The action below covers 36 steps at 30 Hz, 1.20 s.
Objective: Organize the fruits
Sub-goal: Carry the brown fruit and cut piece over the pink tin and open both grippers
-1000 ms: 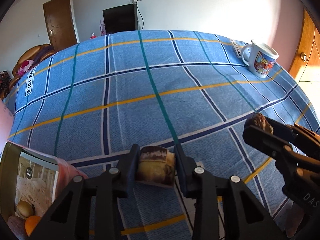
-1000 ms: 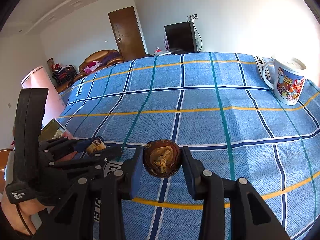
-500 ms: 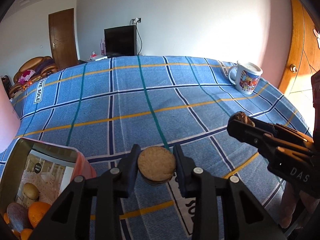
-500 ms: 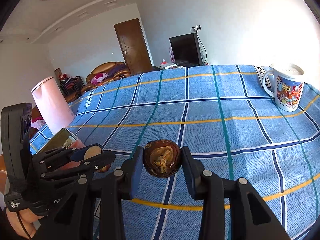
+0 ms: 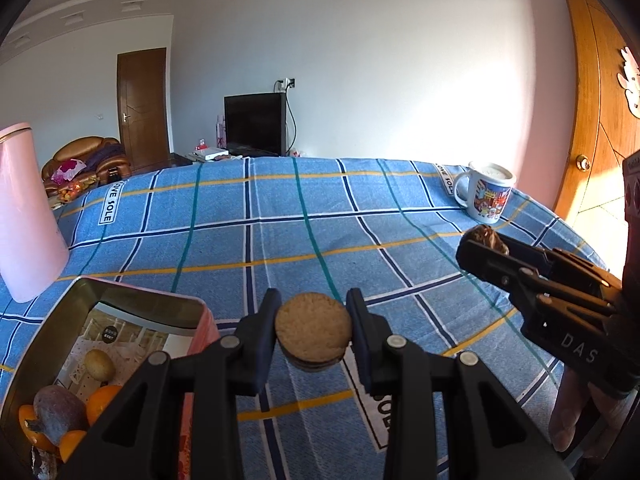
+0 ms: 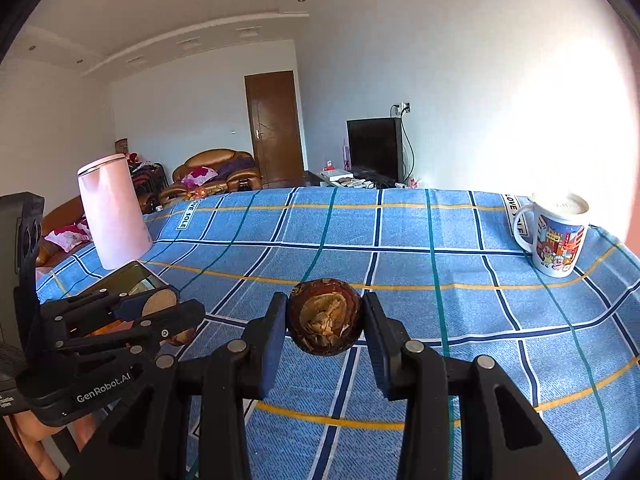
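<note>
While both grippers have risen above the table (image 5: 280,220), left gripper (image 5: 313,334) clamps a round tan piece (image 5: 313,330), right gripper (image 6: 325,322) a brown fruit (image 6: 326,320); tin (image 5: 132,300), near-left corner, awaits both.

Each camera sits low behind its own tongs, looking forward along them over the desk's blue plaid cloth (image 5: 320,216) toward the far wall. The left view looks from the left, close above the tin (image 5: 132,312); the right view looks from the right. Both share the mug (image 6: 556,236), television (image 5: 254,124), pink jug (image 6: 114,212), and, apparently, each other's tongs at the frame edge.
</note>
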Tool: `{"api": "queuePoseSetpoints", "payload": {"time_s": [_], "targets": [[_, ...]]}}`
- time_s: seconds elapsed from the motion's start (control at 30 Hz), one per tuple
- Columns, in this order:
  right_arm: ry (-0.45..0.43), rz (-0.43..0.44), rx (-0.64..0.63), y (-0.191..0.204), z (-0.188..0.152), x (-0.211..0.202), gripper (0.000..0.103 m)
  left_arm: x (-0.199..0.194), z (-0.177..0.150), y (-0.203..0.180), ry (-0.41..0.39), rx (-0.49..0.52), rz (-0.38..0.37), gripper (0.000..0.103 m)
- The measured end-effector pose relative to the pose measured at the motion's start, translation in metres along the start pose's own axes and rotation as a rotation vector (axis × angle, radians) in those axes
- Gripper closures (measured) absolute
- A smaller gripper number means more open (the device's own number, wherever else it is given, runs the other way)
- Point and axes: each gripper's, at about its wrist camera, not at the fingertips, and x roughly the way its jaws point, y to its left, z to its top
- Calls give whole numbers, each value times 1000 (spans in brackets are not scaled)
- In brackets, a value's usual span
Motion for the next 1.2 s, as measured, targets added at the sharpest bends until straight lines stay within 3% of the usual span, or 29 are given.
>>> {"api": "queuePoseSetpoints", "payload": {"time_s": [0.83,1.2], "targets": [[-139,-7,-85,32,-5,-27,63,-41,-10,10,-165,-2,48,68],[-130,-5,-98,42,-4,-23,63,-53,-15,16,-195,-1,52,68]]}}
